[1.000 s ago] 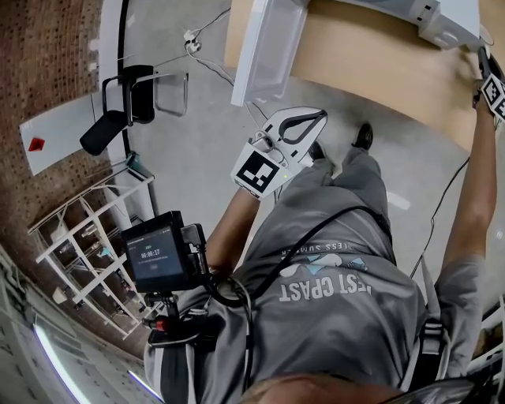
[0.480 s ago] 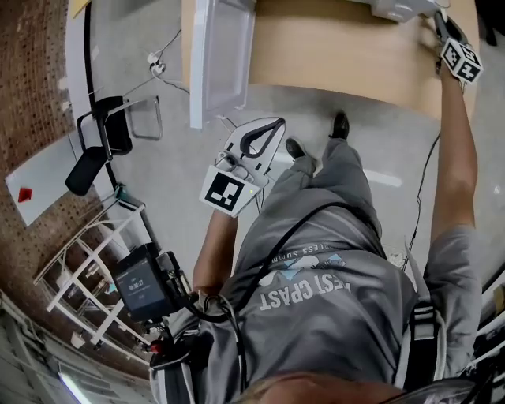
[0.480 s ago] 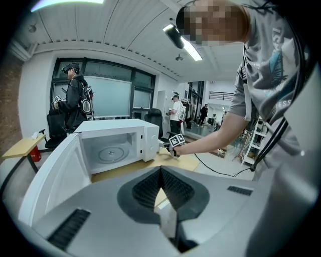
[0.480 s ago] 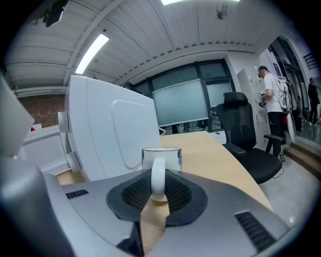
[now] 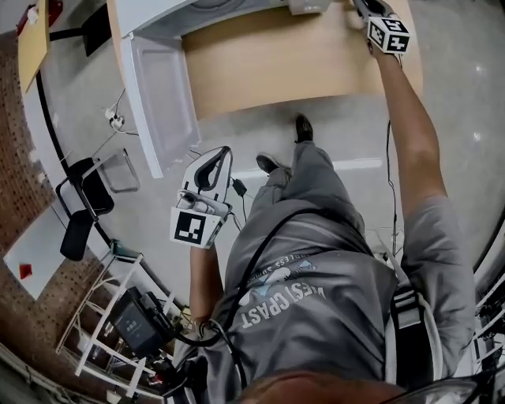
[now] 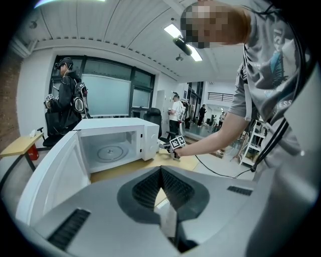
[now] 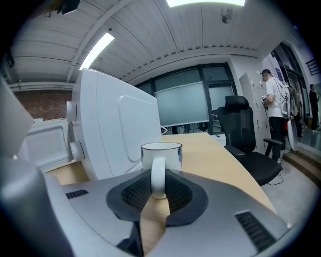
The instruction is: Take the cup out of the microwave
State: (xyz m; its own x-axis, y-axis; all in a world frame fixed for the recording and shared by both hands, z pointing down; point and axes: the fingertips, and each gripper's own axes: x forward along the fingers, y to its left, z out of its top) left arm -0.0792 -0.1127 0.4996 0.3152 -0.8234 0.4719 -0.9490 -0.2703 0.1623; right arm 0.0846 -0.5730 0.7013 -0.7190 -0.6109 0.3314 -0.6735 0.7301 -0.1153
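A white cup (image 7: 161, 154) with a dark rim stands over the wooden table (image 7: 215, 160), right beside the white microwave (image 7: 113, 133). My right gripper (image 7: 158, 189) is shut on the cup's handle (image 7: 158, 176). In the head view that gripper (image 5: 367, 8) reaches the table's far right end (image 5: 300, 55). The microwave's door (image 5: 162, 99) hangs wide open, and its glass turntable (image 6: 108, 150) is bare. My left gripper (image 5: 219, 156) hangs near my body over the floor; its jaws (image 6: 160, 170) are shut with nothing between them.
A black office chair (image 7: 246, 135) stands by the table's right edge, with a person (image 7: 273, 98) behind it. Another person (image 6: 65, 98) stands behind the microwave. On the floor at the left are a black chair (image 5: 83, 209), a white shelf rack (image 5: 102, 319) and cables (image 5: 118, 118).
The head view has swung round, so the microwave and its open door now show more fully at the top. Both grippers keep their places against table and body.
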